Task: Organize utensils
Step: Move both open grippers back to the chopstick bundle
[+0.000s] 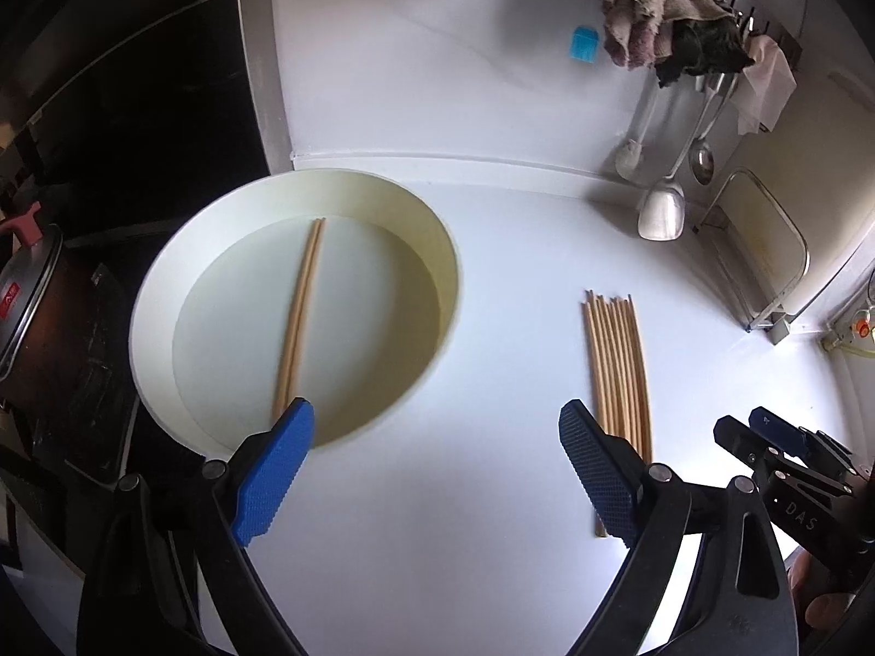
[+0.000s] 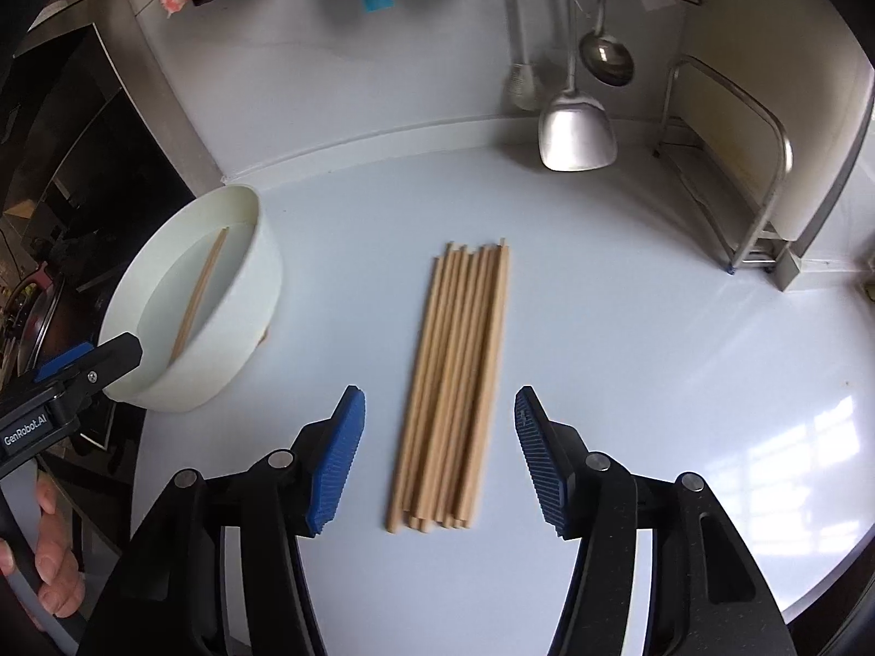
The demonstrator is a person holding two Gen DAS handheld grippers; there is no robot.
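Observation:
A round white basin (image 1: 164, 284) holds a pair of wooden chopsticks (image 1: 299, 309) lying lengthwise; it also shows in the right wrist view (image 2: 229, 339), with the chopsticks (image 2: 199, 292) inside. A bundle of several wooden chopsticks (image 1: 618, 366) lies on the white counter to its right, and shows in the right wrist view (image 2: 456, 382). My left gripper (image 1: 437, 470) is open and empty, near the basin's front rim. My right gripper (image 2: 440, 459) is open and empty, its fingers astride the near end of the bundle, above it.
A metal spatula (image 2: 574, 131), a ladle (image 2: 606, 60) and a brush (image 2: 522, 85) hang at the back wall. A metal rack with a cutting board (image 2: 765, 164) stands at the right. Cloths (image 1: 656, 11) hang above. A stove and pot (image 1: 33, 295) are at the left.

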